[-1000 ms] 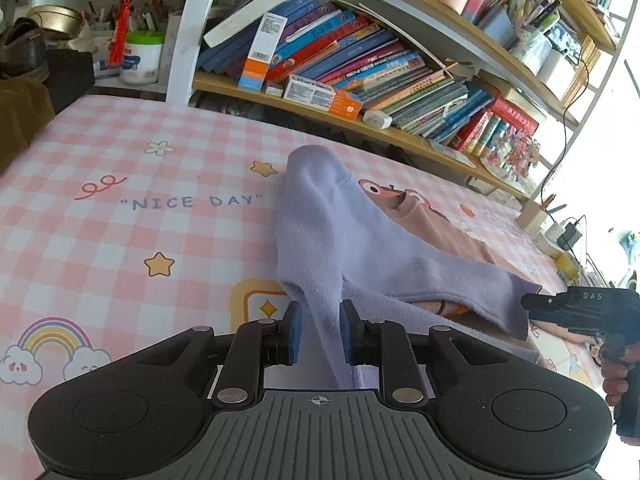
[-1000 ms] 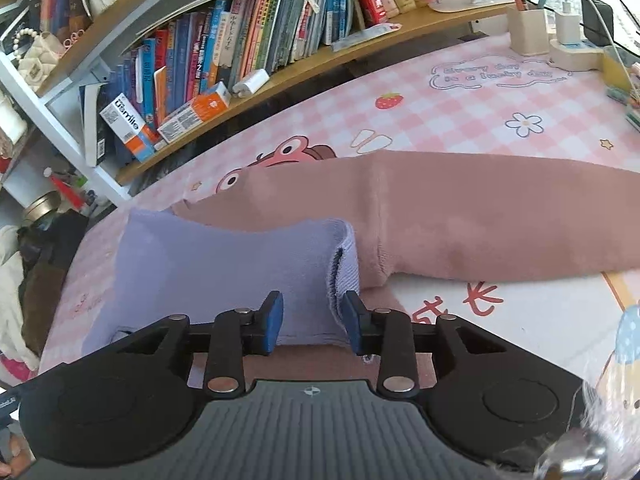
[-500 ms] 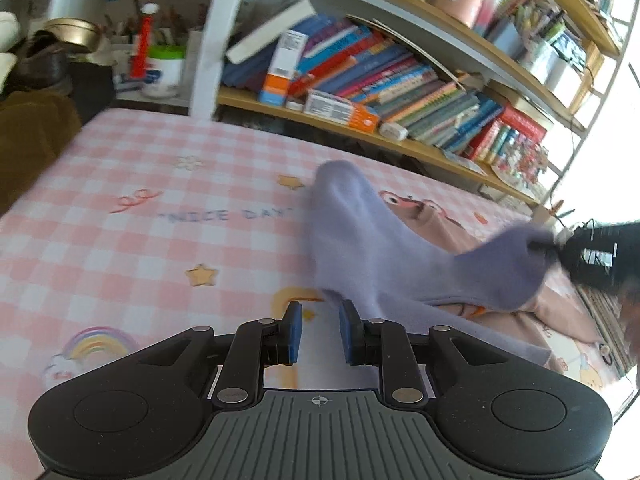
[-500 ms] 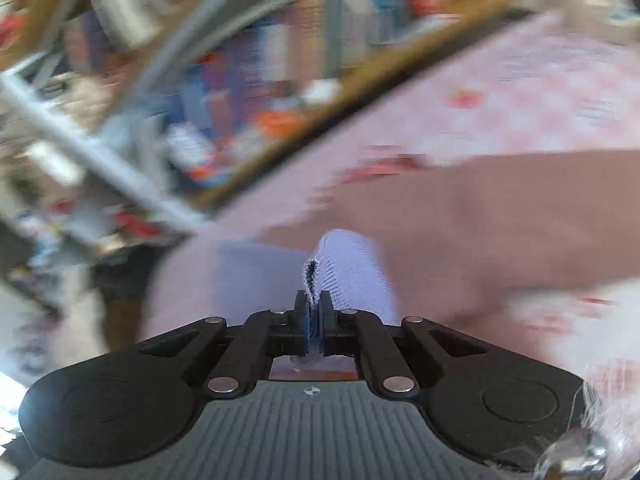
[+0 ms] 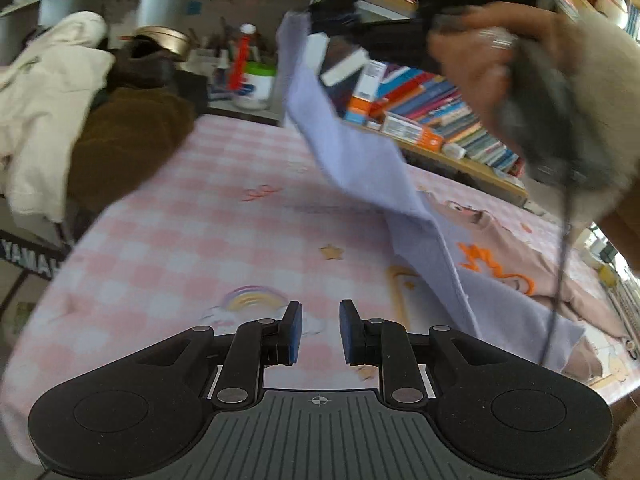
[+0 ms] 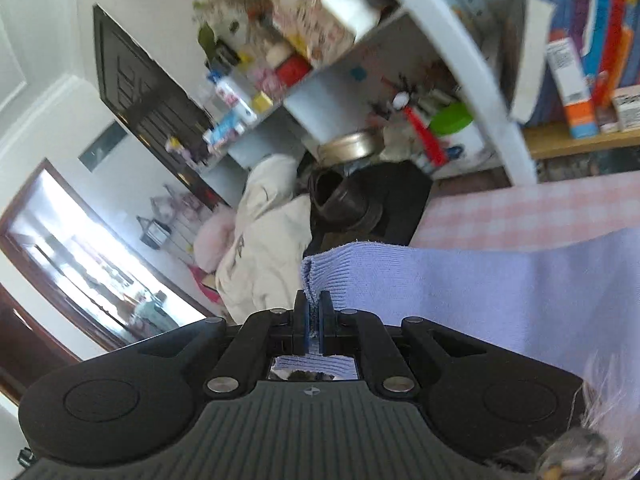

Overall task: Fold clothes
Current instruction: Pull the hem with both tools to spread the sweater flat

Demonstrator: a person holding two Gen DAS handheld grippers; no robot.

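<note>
Two grippers are in play, and only one carries load. We find the right gripper (image 6: 314, 322) closed tight on the ribbed cuff of the lilac garment (image 6: 460, 280), the knit edge pinched between the blue pads (image 6: 306, 324). From the left wrist view the same gripper (image 5: 320, 20) is raised high above the table, with the lilac garment (image 5: 360, 160) hanging from it in a long diagonal drape whose lower end lies on the pink checked tablecloth (image 5: 200, 240). We judge the high hold to be deliberate: lifting by one cuff lets the cloth hang free of the pink sweatshirt (image 5: 520, 264) beneath it and shows how it falls before any fold is set.

The left gripper (image 5: 319, 332) sits low over the tablecloth with its fingers apart and nothing between them, near the rainbow print and just left of the garment's trailing edge. We read this as a waiting position for taking a second corner.

Both views are motion-blurred, so we cannot tell whether the held part is a sleeve or a leg. The pink sweatshirt lies flat, partly covered by the lilac cloth. A heap of cream and brown clothing (image 5: 80, 120) lies at the table's far left end, apart from the work.

No fold is yet made, in our judgement.
</note>
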